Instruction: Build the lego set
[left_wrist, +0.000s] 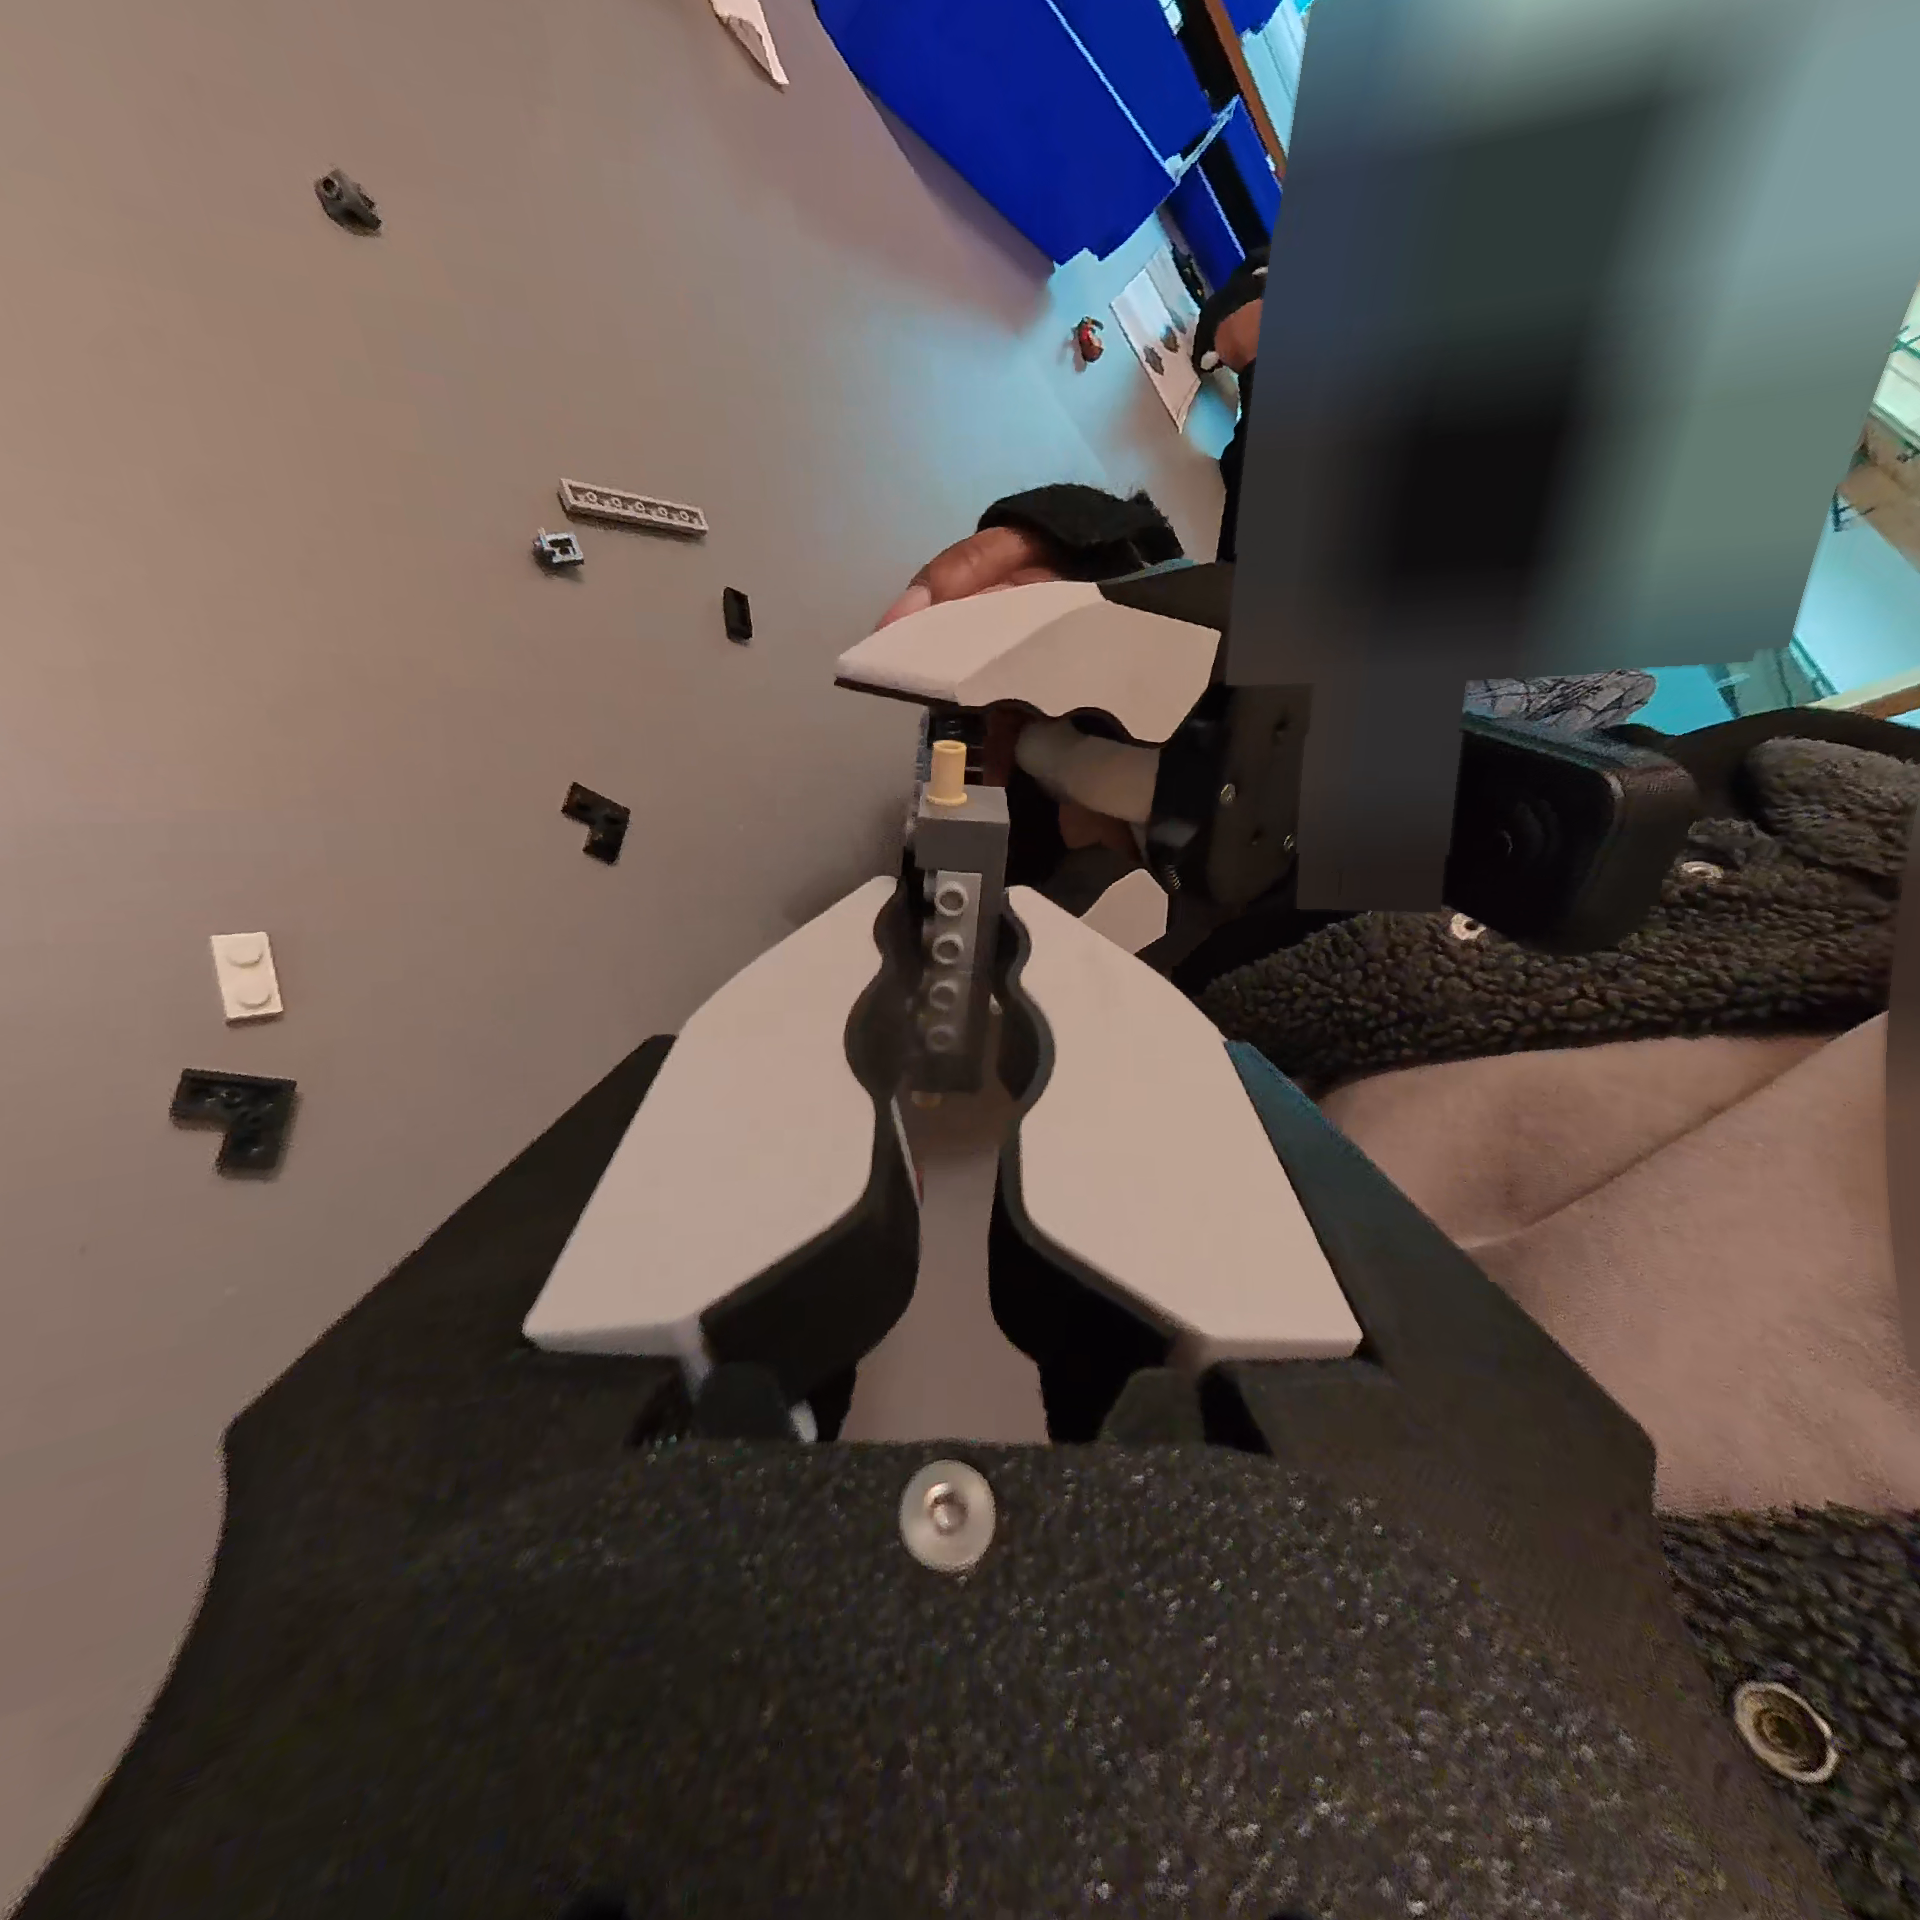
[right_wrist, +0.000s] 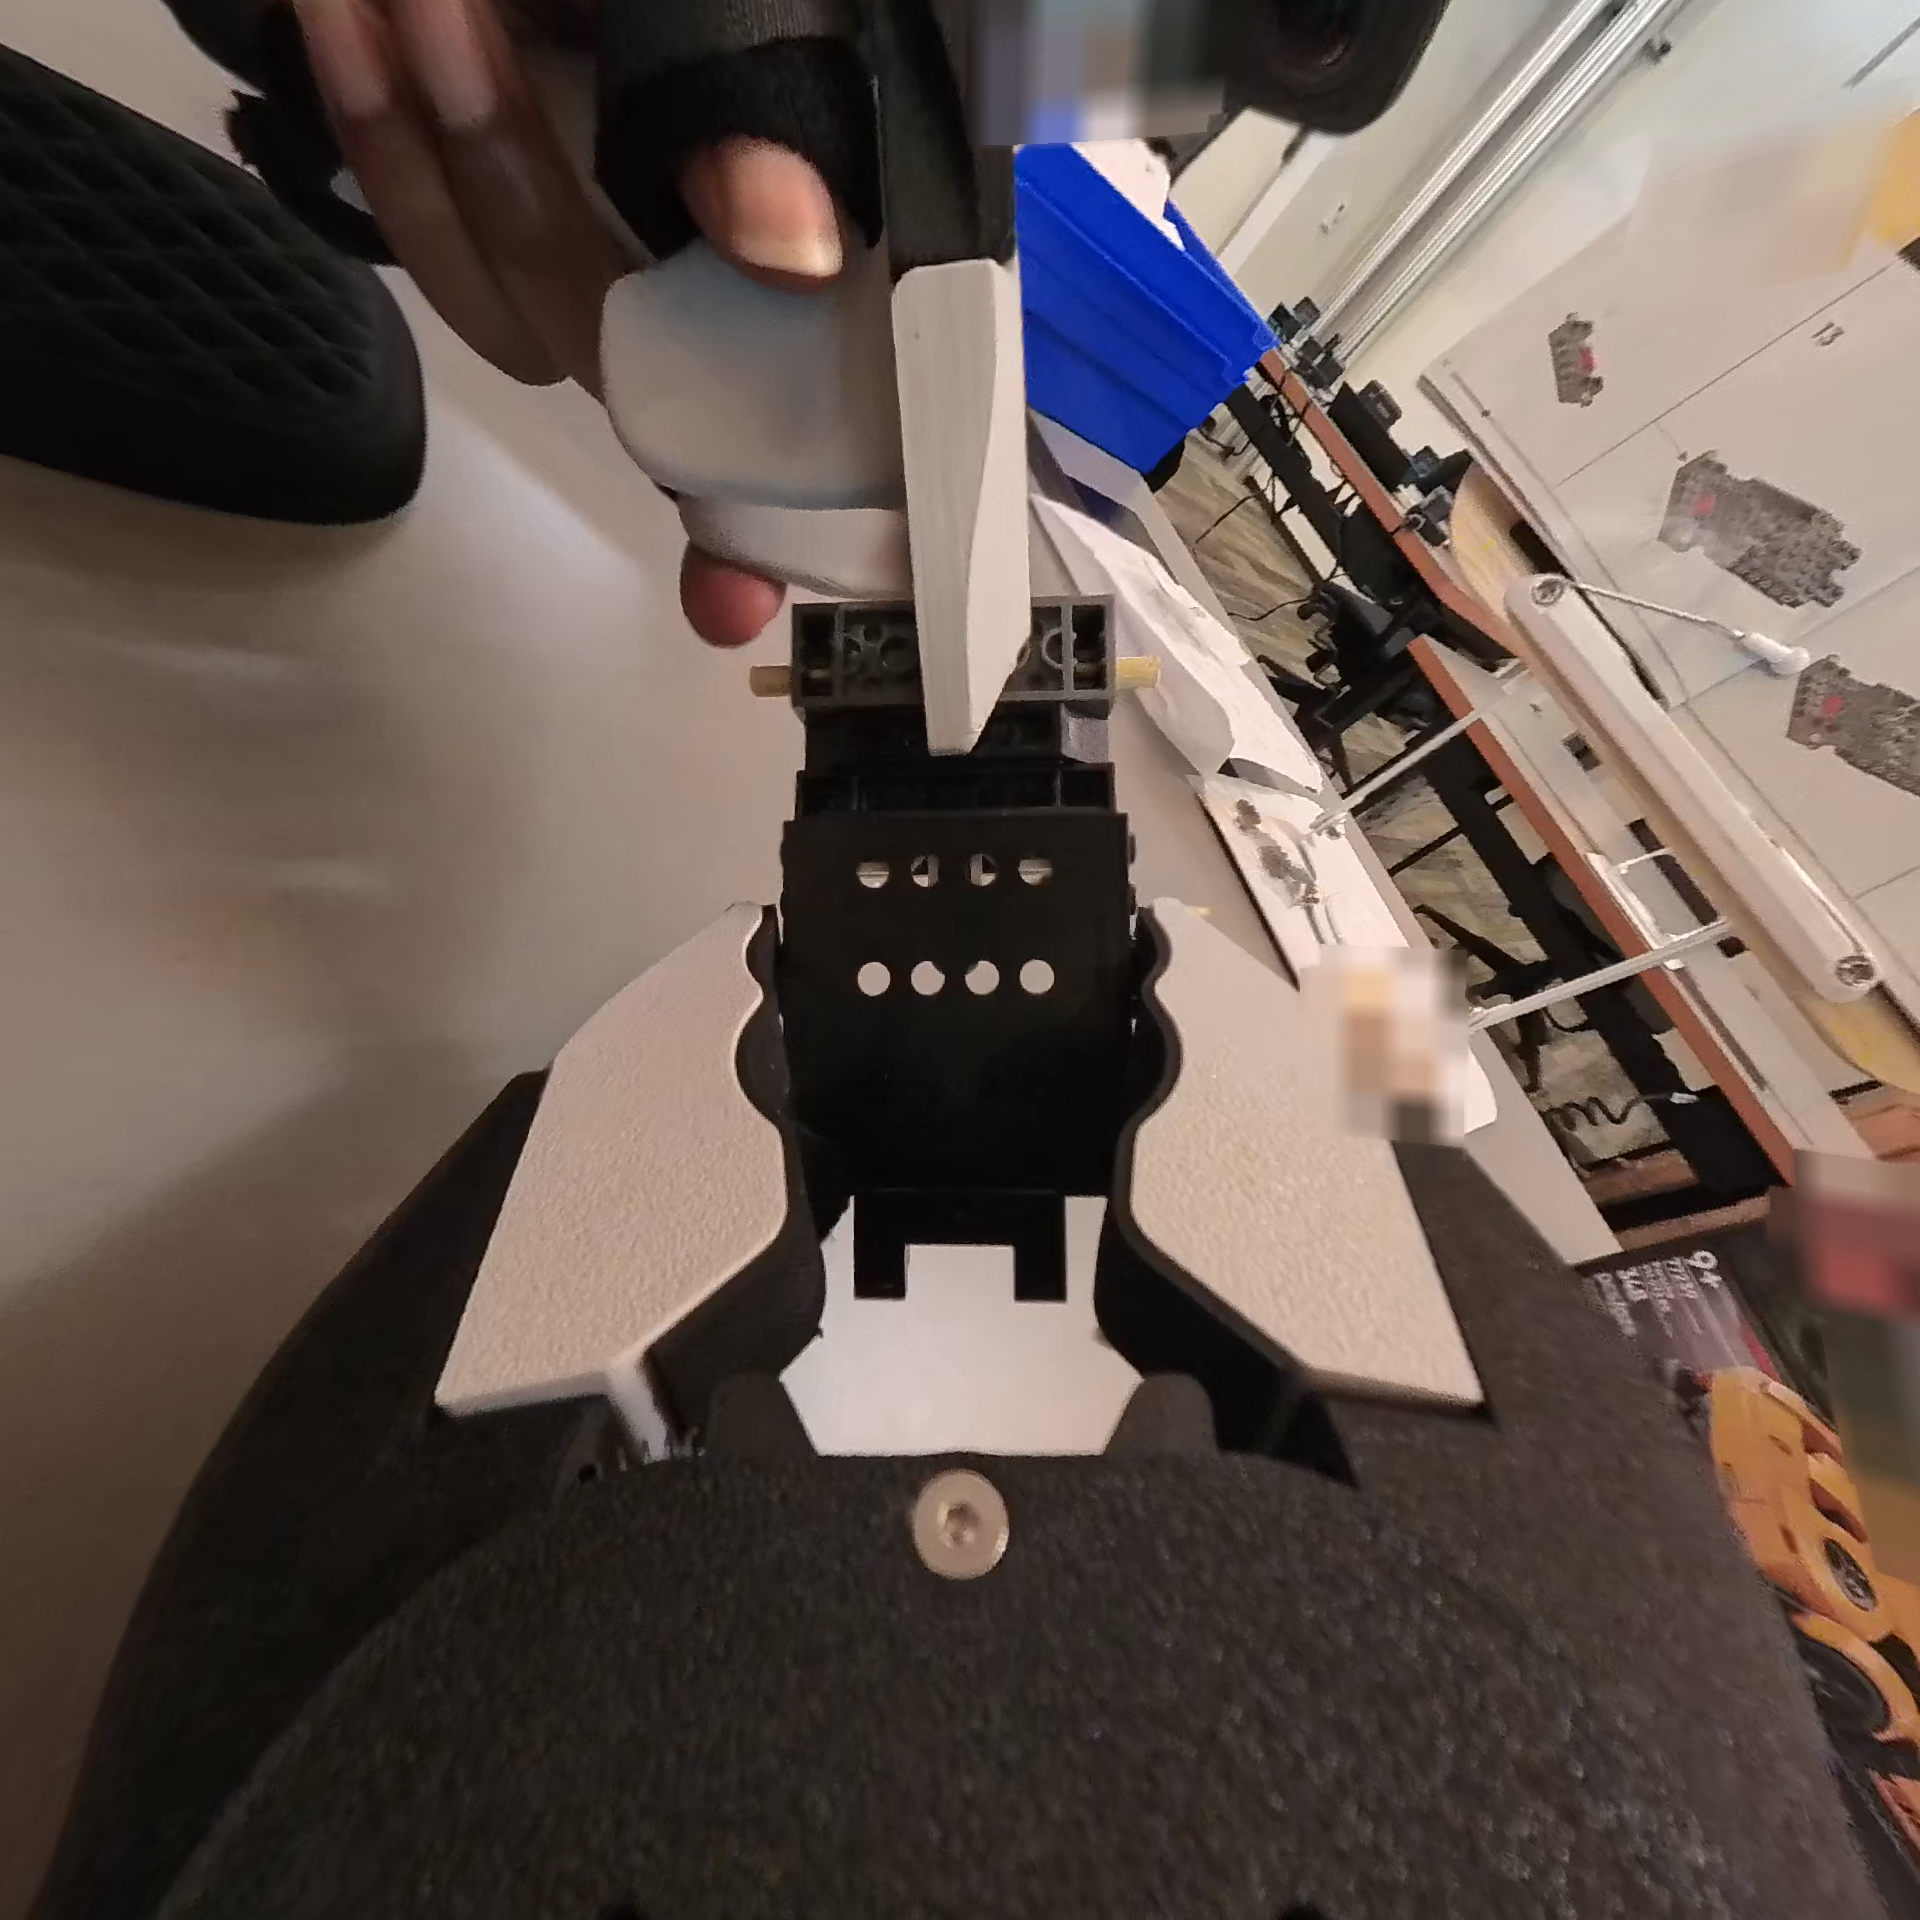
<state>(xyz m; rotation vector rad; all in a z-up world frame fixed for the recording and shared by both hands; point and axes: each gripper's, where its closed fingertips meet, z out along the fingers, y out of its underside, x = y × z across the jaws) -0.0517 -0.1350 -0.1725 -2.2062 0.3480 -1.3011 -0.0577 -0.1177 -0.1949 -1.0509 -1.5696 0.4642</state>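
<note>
My left gripper (left_wrist: 951, 904) is shut on the grey end of a lego assembly (left_wrist: 954, 982), a studded grey beam with a tan pin (left_wrist: 948, 774) on top. A finger (left_wrist: 997, 644) of the right gripper reaches in just beyond it. In the right wrist view my right gripper (right_wrist: 956, 914) is shut on the black part of the assembly (right_wrist: 951, 1029), a plate with two rows of holes. Its far end is a dark grey brick (right_wrist: 852, 660) with tan pins on both sides. A left gripper finger (right_wrist: 956, 499) crosses that brick. The assembly is held above the table.
Loose pieces lie on the grey table (left_wrist: 416, 727): black L-shaped plates (left_wrist: 237, 1117) (left_wrist: 597, 821), a white plate (left_wrist: 246, 977), a long grey plate (left_wrist: 632, 507), and smaller bits. Blue bins (left_wrist: 997, 125) and an instruction booklet (left_wrist: 1164, 343) lie farther back. A lego box (right_wrist: 1818, 1538) lies at the right. My two grippers' fingertips are within a few centimetres of each other.
</note>
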